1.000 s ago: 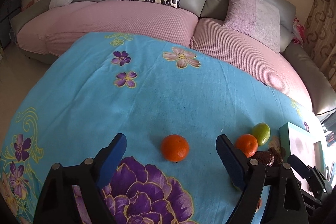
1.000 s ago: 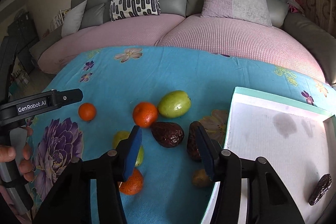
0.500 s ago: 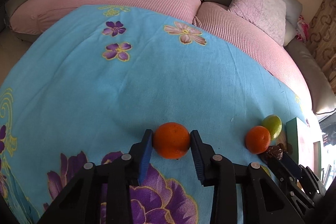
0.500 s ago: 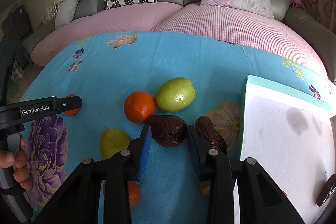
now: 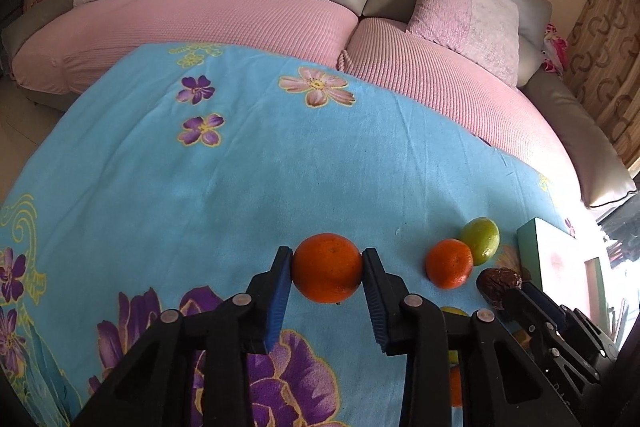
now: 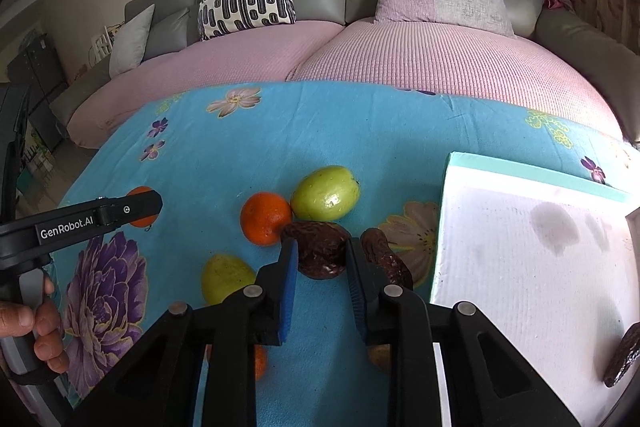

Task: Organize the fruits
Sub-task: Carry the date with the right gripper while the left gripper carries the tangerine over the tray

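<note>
On the blue flowered cloth point(image 5: 280, 155) in front of the sofa point(image 6: 420, 63), my left gripper point(image 5: 326, 269) is clamped on an orange point(image 5: 326, 268), blue pads touching both its sides, with a second orange point(image 5: 449, 263) and a green fruit point(image 5: 480, 241) touching each other off to its right. My right gripper point(image 6: 321, 254) pinches a dark wrinkled date point(image 6: 318, 251), another date point(image 6: 384, 257) lying just beside its right finger. The white tray point(image 6: 520, 239) sits further right (one dark date point(image 6: 624, 355) already lies in it).
</note>
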A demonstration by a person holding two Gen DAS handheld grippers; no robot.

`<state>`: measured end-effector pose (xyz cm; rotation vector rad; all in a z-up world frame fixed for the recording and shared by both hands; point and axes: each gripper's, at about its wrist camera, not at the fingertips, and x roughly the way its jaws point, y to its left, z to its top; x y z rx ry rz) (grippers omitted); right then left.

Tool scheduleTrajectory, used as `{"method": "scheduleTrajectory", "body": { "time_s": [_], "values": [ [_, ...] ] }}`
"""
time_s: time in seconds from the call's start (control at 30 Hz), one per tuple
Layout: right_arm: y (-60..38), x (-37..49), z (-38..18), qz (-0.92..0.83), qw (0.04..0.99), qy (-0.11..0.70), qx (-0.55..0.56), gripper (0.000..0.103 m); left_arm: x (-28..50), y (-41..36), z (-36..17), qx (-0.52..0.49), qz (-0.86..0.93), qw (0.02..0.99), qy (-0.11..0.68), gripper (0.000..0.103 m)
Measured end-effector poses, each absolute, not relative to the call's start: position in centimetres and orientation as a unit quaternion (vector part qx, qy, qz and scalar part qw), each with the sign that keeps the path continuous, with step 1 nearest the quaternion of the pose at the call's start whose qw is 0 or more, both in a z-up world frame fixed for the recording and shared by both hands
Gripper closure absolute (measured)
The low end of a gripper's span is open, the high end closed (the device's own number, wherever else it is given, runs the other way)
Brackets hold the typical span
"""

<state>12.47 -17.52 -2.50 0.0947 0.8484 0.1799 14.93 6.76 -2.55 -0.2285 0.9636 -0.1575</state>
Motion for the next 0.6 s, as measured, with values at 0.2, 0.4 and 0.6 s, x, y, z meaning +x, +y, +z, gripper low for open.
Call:
{"method": "scheduleTrajectory", "body": {
  "time_s": [0.2, 0.4, 0.6],
  "values": [
    [-19.0, 10.9, -0.3, 0.07, 0.92, 0.38, 0.06, 0.078, 13.8, 5.7, -0.3, -0.102, -0.095, 0.889, 0.437, 0.066],
    [-21.4, 9.5, 0.9, 0.041, 0.925, 0.371, 0.071, 0.078, 12.9, 3.8, 1.4, -0.086, -0.124, 0.894, 0.422, 0.066],
    [-24.5, 8.6, 0.9, 0.008, 0.923, 0.375, 0.087, 0.078, 12.1, 0.8, 2.3, -0.067, -0.159, 0.892, 0.417, 0.066]
  ]
}}
